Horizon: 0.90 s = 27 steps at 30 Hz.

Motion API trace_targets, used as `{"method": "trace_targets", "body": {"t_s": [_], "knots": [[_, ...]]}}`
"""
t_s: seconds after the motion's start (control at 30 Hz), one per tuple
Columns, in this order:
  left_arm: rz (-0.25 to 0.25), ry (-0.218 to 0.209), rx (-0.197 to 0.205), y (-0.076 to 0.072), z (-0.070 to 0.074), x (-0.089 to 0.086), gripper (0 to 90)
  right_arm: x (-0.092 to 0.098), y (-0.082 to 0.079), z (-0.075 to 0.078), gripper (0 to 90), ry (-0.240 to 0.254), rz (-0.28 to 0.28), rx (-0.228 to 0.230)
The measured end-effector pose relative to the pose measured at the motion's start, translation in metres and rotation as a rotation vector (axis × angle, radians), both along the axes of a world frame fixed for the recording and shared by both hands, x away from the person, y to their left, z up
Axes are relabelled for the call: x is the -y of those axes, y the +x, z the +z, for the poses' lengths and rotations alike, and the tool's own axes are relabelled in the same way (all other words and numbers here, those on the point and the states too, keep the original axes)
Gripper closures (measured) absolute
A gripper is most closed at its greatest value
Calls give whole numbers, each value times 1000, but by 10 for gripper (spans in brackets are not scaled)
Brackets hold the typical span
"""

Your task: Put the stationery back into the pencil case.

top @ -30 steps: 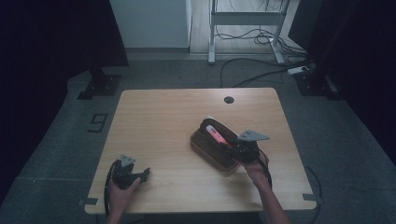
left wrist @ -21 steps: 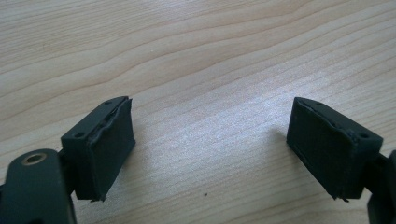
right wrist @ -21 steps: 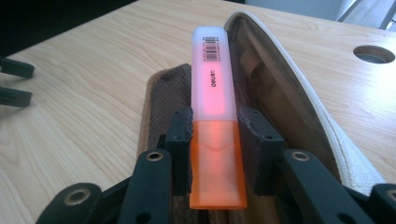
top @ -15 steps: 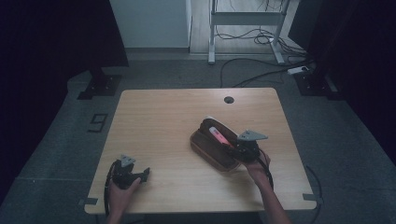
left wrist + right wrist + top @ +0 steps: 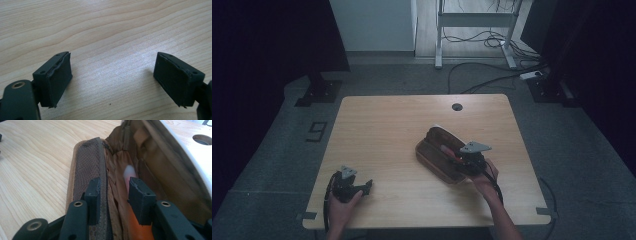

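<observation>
On the wooden bench (image 5: 402, 125), the right gripper (image 5: 113, 187) stands parted inside the open brown pencil case (image 5: 439, 152) beside an orange pen (image 5: 130, 180), while the left gripper (image 5: 112, 80) rests wide open, empty.

A light wooden tabletop (image 5: 382, 135) with a round cable hole (image 5: 457, 107) near its far edge is standing on grey carpet (image 5: 287, 165). Cables (image 5: 482, 82) are trailing across the floor beyond, beside a white metal frame (image 5: 474, 20).
</observation>
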<state>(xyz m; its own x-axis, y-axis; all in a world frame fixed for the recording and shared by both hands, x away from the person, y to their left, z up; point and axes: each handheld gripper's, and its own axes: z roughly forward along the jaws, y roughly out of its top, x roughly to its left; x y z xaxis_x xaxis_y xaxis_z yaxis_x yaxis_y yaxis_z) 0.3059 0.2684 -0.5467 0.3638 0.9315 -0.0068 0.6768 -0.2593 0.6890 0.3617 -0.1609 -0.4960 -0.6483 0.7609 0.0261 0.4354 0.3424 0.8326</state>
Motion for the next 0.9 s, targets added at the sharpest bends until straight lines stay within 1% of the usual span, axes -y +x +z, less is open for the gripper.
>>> {"method": "trace_targets", "body": {"t_s": [0.17, 0.27, 0.37, 0.4, 0.43, 0.47, 0.5, 0.53, 0.6, 0.67, 0.7, 0.73, 0.77, 0.8, 0.9], "knots": [[0, 0, 0, 0, 0, 0, 149, 0, -3, 3, 566, 13, 4, 19], [0, 0, 0, 0, 0, 0, 149, 1, -6, 6, 516, 31, -2, 34], [0, 0, 0, 0, 0, 0, 149, 3, -8, 9, 454, 60, -11, 42], [0, 0, 0, 0, 0, 0, 149, 5, -10, 11, 416, 83, -10, 40], [0, 0, 0, 0, 0, 0, 149, 6, -11, 11, 402, 95, -7, 39], [0, 0, 0, 0, 0, 0, 149, 6, -11, 11, 402, 95, -7, 39], [0, 0, 0, 0, 0, 0, 149, 8, -14, 13, 380, 115, -2, 42], [0, 0, 0, 0, 0, 0, 149, 8, -14, 13, 380, 115, -2, 42], [0, 0, 0, 0, 0, 0, 149, 11, -17, 15, 371, 131, 1, 52], [0, 0, 0, 0, 0, 0, 149, 15, -22, 16, 363, 146, -4, 68], [0, 0, 0, 0, 0, 0, 149, 20, -27, 15, 346, 153, -3, 72], [0, 0, 1, 0, 0, 0, 149, 20, -27, 15, 346, 153, -3, 72], [0, 0, 0, 0, 0, 0, 149, 26, -31, 12, 341, 154, -4, 72], [0, 0, 0, 0, 0, 0, 149, 26, -31, 12, 341, 154, -4, 72], [0, 0, 0, 0, 0, 0, 149, 38, -36, 7, 336, 154, -17, 67]]}}
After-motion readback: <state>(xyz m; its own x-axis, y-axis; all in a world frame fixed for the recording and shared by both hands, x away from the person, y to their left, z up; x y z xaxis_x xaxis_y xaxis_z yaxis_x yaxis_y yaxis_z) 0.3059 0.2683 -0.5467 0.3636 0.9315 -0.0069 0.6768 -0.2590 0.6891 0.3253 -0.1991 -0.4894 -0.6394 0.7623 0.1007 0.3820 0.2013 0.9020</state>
